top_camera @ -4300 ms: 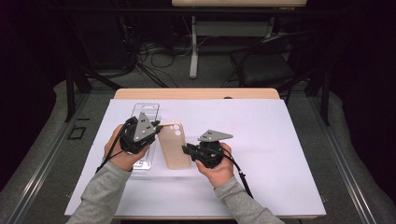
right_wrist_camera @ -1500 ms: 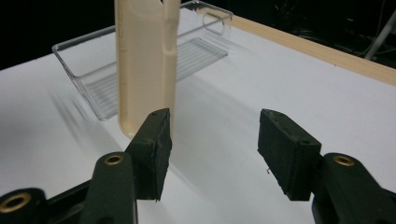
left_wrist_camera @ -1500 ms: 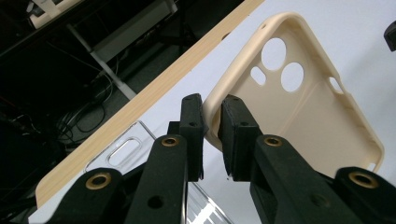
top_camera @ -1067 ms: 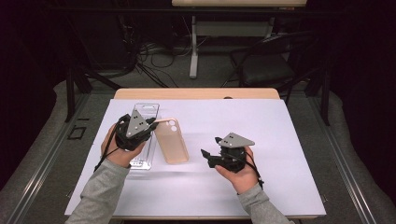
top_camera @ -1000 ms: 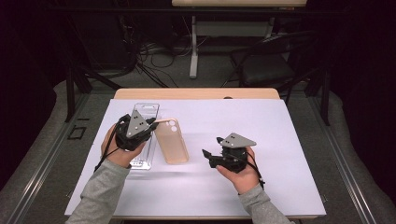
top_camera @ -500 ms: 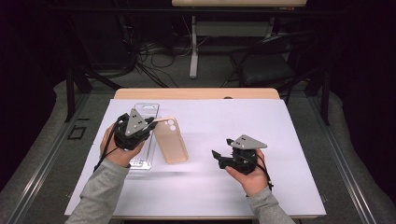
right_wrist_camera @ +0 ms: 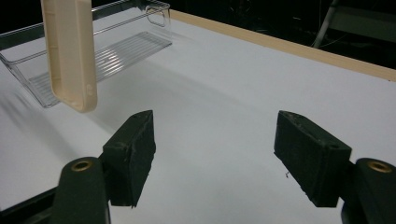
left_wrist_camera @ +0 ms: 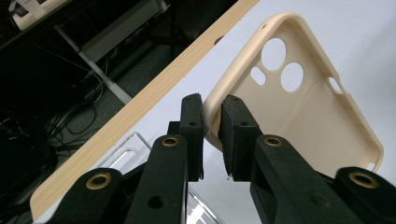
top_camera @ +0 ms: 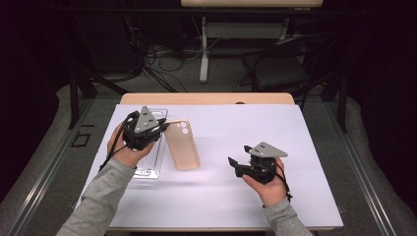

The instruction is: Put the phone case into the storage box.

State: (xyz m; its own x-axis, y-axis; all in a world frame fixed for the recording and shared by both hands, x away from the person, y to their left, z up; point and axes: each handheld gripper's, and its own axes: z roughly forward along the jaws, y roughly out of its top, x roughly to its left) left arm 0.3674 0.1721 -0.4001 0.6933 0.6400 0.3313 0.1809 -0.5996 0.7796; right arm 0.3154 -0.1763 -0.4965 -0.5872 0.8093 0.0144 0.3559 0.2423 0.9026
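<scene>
A beige phone case [top_camera: 182,145] with round camera holes hangs tilted above the white table, its inside facing up. My left gripper [top_camera: 164,127] is shut on the case's upper corner rim; in the left gripper view the two pads [left_wrist_camera: 211,112] pinch the edge of the case [left_wrist_camera: 308,93]. My right gripper [top_camera: 233,162] stands apart at the right, low over the table, jaws open and pointing left with nothing between them [right_wrist_camera: 215,135]. In the right gripper view the case [right_wrist_camera: 70,51] hangs at the upper left, well clear of the jaws.
A clear plastic tray [top_camera: 147,167] lies under and behind the left hand, also seen as the tray [right_wrist_camera: 116,51] behind the case. The white table top [top_camera: 255,123] ends in a wooden far edge [top_camera: 206,98]. Dark floor, cables and desk legs lie beyond.
My right gripper has drawn away from the case, to the right and slightly toward the person. The left gripper keeps the case in about the same place.
</scene>
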